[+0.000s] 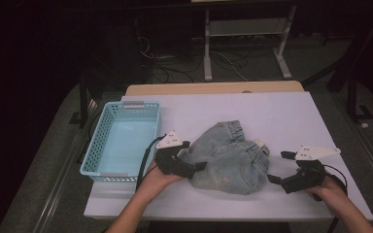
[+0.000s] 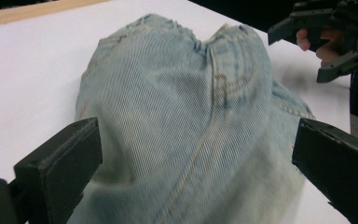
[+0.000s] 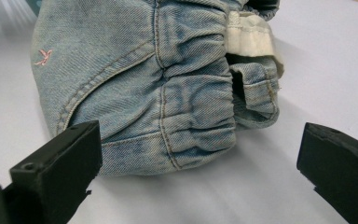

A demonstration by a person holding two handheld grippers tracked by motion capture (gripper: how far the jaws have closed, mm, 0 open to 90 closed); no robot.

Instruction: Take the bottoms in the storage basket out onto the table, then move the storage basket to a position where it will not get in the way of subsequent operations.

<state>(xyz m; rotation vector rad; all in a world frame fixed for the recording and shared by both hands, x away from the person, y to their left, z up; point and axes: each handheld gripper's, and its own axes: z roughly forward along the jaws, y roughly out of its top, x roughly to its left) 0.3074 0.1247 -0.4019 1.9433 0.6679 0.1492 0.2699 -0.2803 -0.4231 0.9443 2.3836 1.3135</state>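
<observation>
The jeans [image 1: 230, 158] are lying bunched in a loose heap near the middle of the bench [image 1: 291, 116], a little toward its near edge, with the basket [image 1: 108, 165] standing empty at the left edge. The left gripper [image 1: 194, 154] is being held right against the left side of the heap, its fingers [image 2: 58, 161] spread wide apart with denim between them but nothing being pinched. The right gripper [image 1: 277, 167] is being held just off the right side of the heap, fingers [image 3: 56, 170] also wide apart and clamped on nothing, the elastic waistband [image 3: 251, 39] facing it.

Now the risks. Only a top fold is likely being caught if the left fingers are closed where they stand; the thick bundle is then probably being dragged rather than lifted, and the heap could be unrolled across the bench. A grab on the right at the waistband's rounded edge is looking doubtful too: the cloth there is bulky and springy, so it may be squeezed out as the fingers come together. If one side is being raised ahead of the other, the jeans could be swung and dropped toward the near edge, which lies close by. And if the heap is being carried left toward the basket, its rim could be clipped by the hanging legs and the basket, which looks light, nudged toward the left edge.
</observation>
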